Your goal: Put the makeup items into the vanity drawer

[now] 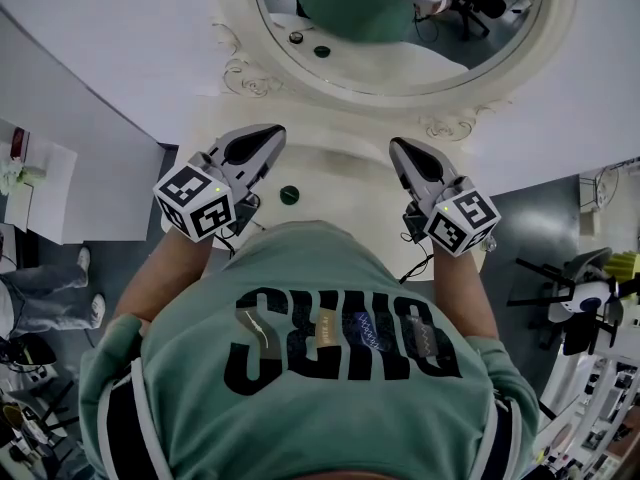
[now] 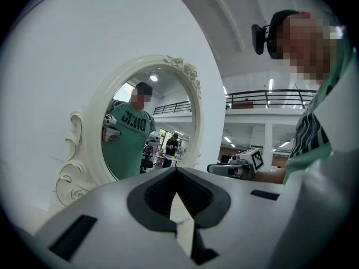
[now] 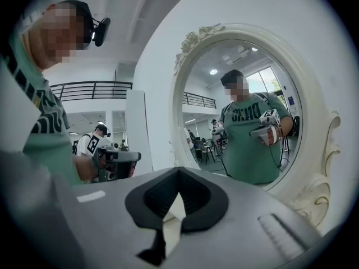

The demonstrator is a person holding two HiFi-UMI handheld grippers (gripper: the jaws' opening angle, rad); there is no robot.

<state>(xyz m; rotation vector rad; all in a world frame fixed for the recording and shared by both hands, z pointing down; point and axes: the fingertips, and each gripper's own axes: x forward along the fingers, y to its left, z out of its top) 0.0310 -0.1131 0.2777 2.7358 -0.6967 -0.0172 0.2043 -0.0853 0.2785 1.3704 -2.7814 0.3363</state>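
The white vanity [image 1: 345, 183] with its oval, scroll-framed mirror [image 1: 400, 93] took up most of the scene, and a person in a green shirt [image 1: 300, 268] stood right against it. Both grippers were held level over the top. The left gripper [image 1: 274, 131] was clenched with nothing in it, and so was the right gripper [image 1: 396, 144]. One small dark round makeup item [image 1: 289, 195] lay on the vanity top between them — nearer the left one, touched by neither.

Mirror [image 1: 400, 28] cut by top edge; small dark item [image 1: 289, 195] unidentifiable.
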